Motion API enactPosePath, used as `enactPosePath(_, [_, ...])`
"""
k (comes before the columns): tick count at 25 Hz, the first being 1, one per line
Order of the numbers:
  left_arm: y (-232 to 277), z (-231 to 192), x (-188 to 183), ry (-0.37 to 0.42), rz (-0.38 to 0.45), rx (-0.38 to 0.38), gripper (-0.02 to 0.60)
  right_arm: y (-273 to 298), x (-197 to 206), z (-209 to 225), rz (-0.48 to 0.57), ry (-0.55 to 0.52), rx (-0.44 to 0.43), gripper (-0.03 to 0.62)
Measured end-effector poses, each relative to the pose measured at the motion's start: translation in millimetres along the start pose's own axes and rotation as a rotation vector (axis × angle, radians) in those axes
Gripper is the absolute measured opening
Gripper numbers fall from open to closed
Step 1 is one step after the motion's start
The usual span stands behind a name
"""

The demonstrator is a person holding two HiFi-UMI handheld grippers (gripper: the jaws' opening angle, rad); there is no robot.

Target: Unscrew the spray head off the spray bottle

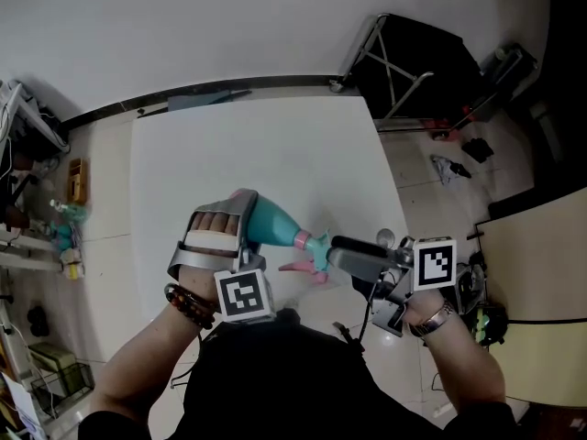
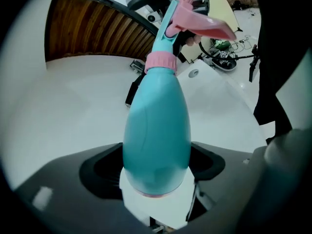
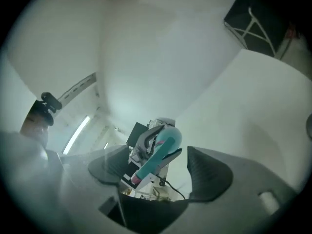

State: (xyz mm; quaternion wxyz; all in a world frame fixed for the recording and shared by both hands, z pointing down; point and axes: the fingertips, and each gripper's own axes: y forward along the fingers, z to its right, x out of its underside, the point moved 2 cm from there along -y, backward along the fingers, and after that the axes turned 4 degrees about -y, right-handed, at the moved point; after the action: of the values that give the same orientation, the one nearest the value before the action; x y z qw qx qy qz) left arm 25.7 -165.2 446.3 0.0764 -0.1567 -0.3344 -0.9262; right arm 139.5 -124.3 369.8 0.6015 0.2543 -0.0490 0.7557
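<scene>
A teal spray bottle [image 1: 271, 223] with a pink collar and a pink spray head [image 1: 312, 257] is held level above the white table [image 1: 266, 145]. My left gripper [image 1: 240, 232] is shut on the bottle's wide body, and the nozzle end points right. In the left gripper view the bottle [image 2: 157, 130] fills the space between the jaws, with the spray head [image 2: 195, 21] at the far end. My right gripper [image 1: 341, 253] is open just right of the spray head, not touching it. In the right gripper view the bottle [image 3: 158, 155] shows between the wide jaws of the right gripper [image 3: 151, 167].
A black folding stand [image 1: 413, 62] is on the floor beyond the table's far right corner. Shelves with small items [image 1: 64, 218] line the left side. Cables and gear [image 1: 477, 310] lie on the floor at the right, beside a pale tabletop [image 1: 541, 273].
</scene>
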Motion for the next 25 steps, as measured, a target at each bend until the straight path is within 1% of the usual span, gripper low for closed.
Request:
enactPosePath(2, [1.1,-2.3,-1.0,0.038,-0.008,-0.034,0.426,14.6,2.3,-0.4,0.000,0.040,0.003,0.356])
enactPosePath(5, [1.5,-2.0,-5.2,0.085,-0.015,-0.065,0.426,28.5,6.5,2.9,-0.013,0.072,0.019,0.354])
enactPosePath(9, [-0.8,0.8,-12.9,0.106,-0.006,-0.080,0.426,35.4,10.5,5.2,0.006,0.098,0.023,0.342])
enactPosePath(10, [-0.9,0.8,-12.9,0.109,-0.003,-0.081,0.426,36.1,9.5,7.0,0.018,0.097,0.034,0.317])
enactPosePath(11, [-0.7,0.6,-12.2,0.111,-0.001,-0.080,0.426,36.7,8.2,8.9,0.030,0.096,0.046,0.264])
enactPosePath(12, [-0.4,0.6,-11.2,0.110,-0.001,-0.078,0.426,37.2,7.1,10.1,0.038,0.095,0.054,0.175])
enactPosePath(13, [-0.2,1.3,-10.6,0.108,0.000,-0.075,0.426,37.8,7.0,10.1,0.041,0.091,0.058,0.135])
enactPosePath(15, [-0.1,5.2,-10.8,0.097,0.000,-0.058,0.426,37.4,10.0,9.5,0.029,0.061,0.077,0.130])
enactPosePath(16, [0.1,8.1,-11.2,0.088,-0.001,-0.043,0.426,36.1,11.9,10.7,0.014,0.031,0.101,0.129])
enactPosePath(18, [1.5,14.4,-12.8,0.058,0.000,0.004,0.426,32.0,13.9,15.5,-0.034,-0.070,0.177,0.127])
enactPosePath(21, [4.8,25.6,-13.3,0.036,0.006,0.088,0.426,27.9,14.7,16.6,-0.130,-0.311,0.270,0.127])
enactPosePath(23, [4.5,33.3,-13.2,0.025,0.004,0.150,0.426,26.8,18.8,13.7,-0.214,-0.513,0.313,0.127])
enactPosePath(25, [2.8,41.9,-14.4,-0.009,0.007,0.226,0.426,27.0,24.9,9.8,-0.321,-0.759,0.361,0.126])
